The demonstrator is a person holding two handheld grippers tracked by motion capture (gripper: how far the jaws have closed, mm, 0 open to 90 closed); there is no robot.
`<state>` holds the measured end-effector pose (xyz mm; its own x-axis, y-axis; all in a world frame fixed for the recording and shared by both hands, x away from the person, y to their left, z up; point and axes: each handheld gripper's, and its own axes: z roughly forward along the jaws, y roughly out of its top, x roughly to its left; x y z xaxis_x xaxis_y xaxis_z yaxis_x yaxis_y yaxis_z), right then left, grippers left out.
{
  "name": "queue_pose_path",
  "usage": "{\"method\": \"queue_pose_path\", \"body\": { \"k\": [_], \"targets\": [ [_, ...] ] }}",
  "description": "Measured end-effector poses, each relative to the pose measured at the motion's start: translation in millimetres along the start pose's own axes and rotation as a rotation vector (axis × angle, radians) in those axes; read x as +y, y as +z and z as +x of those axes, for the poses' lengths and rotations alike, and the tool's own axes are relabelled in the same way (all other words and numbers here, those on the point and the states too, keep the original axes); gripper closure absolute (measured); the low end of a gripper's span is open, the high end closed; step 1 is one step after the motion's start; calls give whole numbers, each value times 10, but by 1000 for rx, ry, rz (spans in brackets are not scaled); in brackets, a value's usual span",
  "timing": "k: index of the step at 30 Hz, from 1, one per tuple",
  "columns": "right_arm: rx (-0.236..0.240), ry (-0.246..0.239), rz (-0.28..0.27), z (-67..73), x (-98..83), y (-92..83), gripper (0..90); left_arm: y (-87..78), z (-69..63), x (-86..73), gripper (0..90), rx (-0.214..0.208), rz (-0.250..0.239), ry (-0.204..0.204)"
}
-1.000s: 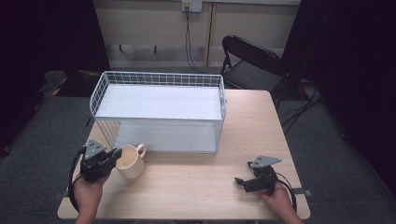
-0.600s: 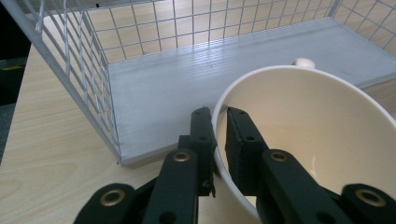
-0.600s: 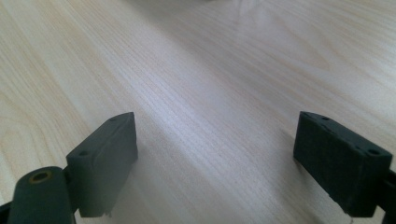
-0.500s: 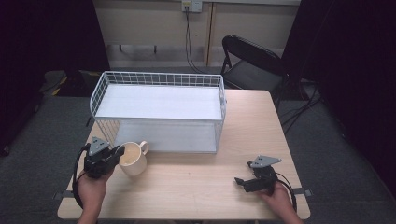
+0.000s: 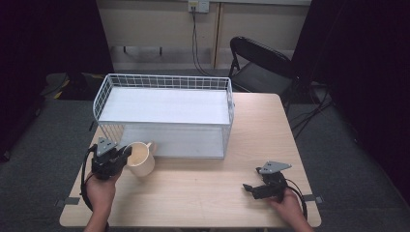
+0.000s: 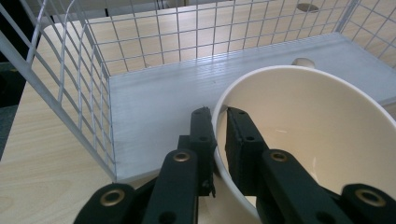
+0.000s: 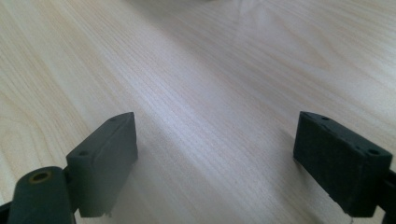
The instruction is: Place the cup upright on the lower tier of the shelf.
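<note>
Near the table's (image 5: pixel 203 193) front-left corner, the left gripper (image 5: pixel 121 155) pinches the rim of a cream mug (image 5: pixel 140 158) — one jaw inside, one outside — just in front of the white wire basket (image 5: pixel 164 108). Toward the front-right corner, the right gripper (image 5: pixel 247 187) rests low, jaws spread wide over bare wood.

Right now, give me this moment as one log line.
left gripper: shut on cup rim | cup: beside wire basket | right gripper: open, idle, near table
</note>
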<state>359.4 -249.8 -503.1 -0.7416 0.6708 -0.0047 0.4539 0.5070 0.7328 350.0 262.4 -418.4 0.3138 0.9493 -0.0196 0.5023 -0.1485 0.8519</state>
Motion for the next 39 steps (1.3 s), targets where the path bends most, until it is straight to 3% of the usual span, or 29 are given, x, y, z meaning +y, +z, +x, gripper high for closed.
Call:
{"method": "queue_pose_path", "body": {
  "k": [25, 39],
  "targets": [
    [0, -1, 0, 0, 0, 0, 129, 202, -166, 132, 817, 31, -38, -18],
    [0, 0, 0, 0, 0, 0, 129, 319, -163, 140, 817, 87, -52, -26]
  ]
}}
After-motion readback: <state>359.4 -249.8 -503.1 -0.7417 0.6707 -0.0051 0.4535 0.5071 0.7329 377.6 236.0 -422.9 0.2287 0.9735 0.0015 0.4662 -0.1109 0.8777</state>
